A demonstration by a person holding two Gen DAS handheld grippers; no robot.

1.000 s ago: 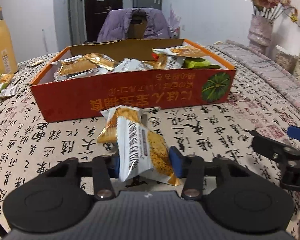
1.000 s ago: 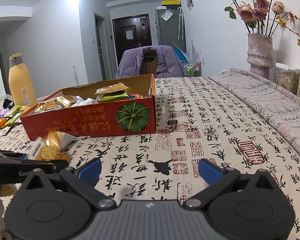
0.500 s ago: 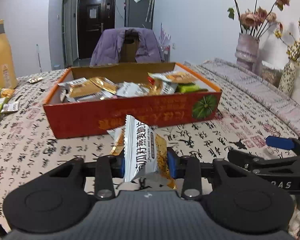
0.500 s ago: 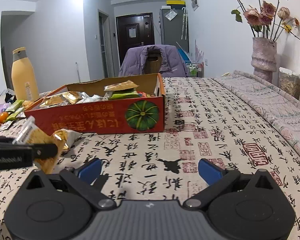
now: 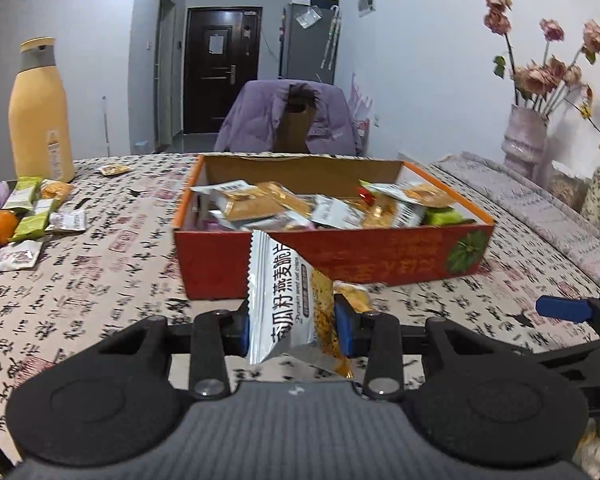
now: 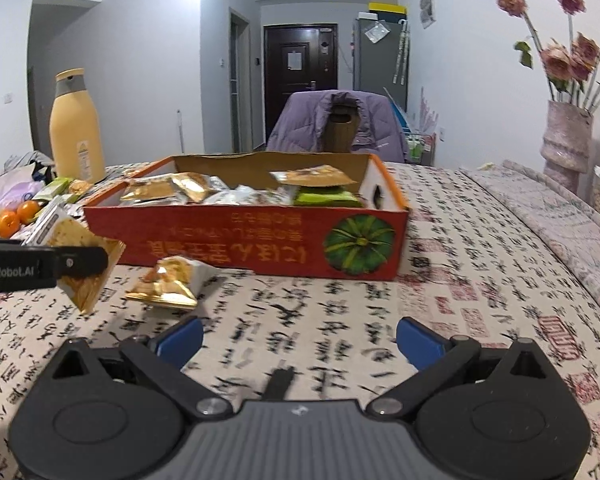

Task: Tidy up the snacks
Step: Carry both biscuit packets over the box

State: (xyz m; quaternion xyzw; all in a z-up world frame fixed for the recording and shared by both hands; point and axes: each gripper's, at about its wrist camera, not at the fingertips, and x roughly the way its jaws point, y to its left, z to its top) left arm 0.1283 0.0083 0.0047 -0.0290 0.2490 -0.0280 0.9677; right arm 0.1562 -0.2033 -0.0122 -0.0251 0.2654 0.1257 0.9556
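My left gripper [image 5: 294, 322] is shut on a silver and orange oat crisp packet [image 5: 288, 304], held upright above the table in front of the red snack box [image 5: 340, 256]. From the right wrist view the same packet [image 6: 76, 248] hangs in the left gripper's fingers [image 6: 80, 260] at the left edge. The red box [image 6: 240, 240] holds several wrapped snacks. A gold packet [image 6: 168, 284] lies on the table just before the box. My right gripper [image 6: 298, 338] stands open and holds nothing, low over the tablecloth.
A tall yellow bottle [image 5: 40, 112] stands at the back left, with loose snack packets [image 5: 36, 216] and oranges [image 5: 0, 224] beside it. A vase of dried roses [image 5: 526, 140] sits at the right. A chair draped with a purple jacket [image 5: 288, 120] stands behind the table.
The left gripper has lifted the packet off the table and pulled back a little from the box. The right gripper has drifted left toward the box, still open.
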